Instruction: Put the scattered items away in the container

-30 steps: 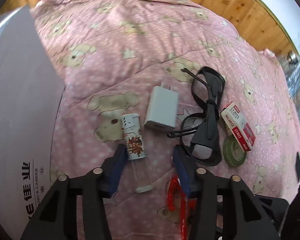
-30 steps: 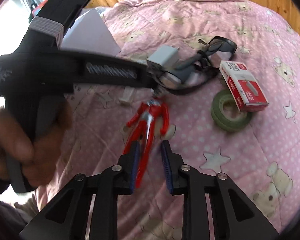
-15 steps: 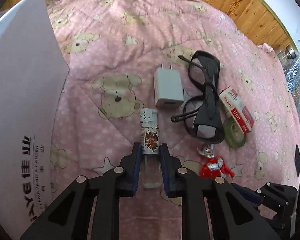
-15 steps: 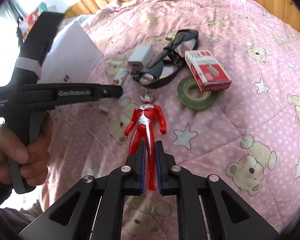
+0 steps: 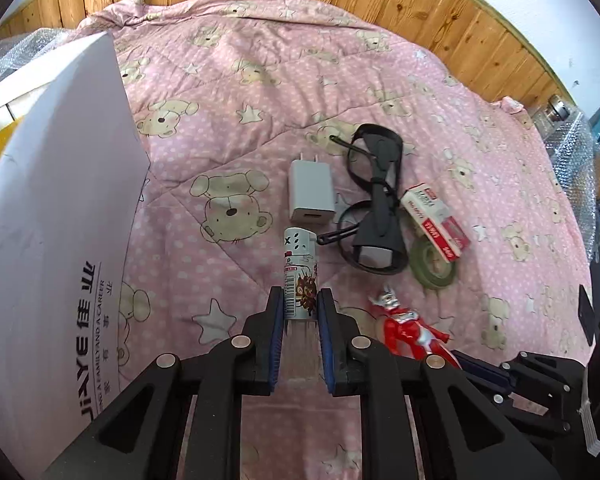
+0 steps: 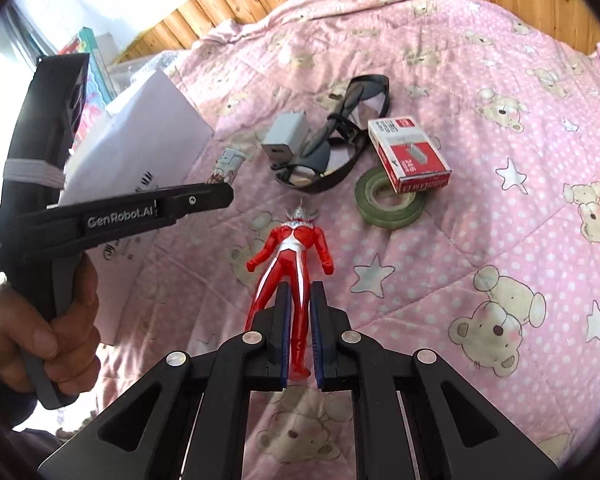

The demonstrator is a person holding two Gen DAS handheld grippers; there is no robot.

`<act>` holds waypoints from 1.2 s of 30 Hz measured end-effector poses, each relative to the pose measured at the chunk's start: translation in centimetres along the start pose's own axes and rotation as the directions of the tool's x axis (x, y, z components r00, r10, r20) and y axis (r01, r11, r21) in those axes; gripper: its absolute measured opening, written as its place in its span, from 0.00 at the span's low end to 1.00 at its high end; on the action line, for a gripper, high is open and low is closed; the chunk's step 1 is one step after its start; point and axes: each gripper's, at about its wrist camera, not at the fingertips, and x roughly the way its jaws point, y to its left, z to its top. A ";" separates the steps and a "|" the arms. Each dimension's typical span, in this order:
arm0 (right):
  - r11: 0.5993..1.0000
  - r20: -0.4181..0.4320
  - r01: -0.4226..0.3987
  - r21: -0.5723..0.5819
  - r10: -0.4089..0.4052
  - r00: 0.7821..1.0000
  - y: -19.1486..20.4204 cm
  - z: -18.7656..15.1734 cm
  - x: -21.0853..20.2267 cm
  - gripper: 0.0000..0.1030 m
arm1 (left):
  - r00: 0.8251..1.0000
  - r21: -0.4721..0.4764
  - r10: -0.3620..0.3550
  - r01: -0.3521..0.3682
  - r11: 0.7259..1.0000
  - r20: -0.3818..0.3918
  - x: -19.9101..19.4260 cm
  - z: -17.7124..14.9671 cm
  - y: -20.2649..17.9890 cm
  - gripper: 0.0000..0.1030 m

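Both grippers have lifted, jaws clamped: left gripper holds the clear printed-label tube, right gripper the red-silver plastic figure, both lengthwise, white cardboard box leftward.

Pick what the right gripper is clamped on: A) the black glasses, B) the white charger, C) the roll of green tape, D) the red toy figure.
D: the right gripper is closed around the legs of the red toy figure.
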 end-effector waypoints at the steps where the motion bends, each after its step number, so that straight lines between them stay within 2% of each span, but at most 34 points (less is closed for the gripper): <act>1: 1.000 0.004 0.000 -0.001 0.000 1.000 0.2 -0.1 -0.2 0.09 | 1.000 0.001 0.000 0.000 1.000 0.003 -0.3 -0.1 -0.1 0.17; 9: 1.000 0.047 -0.014 0.015 0.013 0.999 1.4 -1.3 -3.1 0.09 | 1.000 0.003 -0.006 0.006 1.000 0.028 -3.1 -1.1 -0.6 0.17; 36: 0.999 0.146 -0.021 -0.036 0.026 0.989 6.3 -2.3 -7.7 0.09 | 0.986 0.016 -0.044 0.042 0.999 0.160 -12.2 -4.2 -1.6 0.17</act>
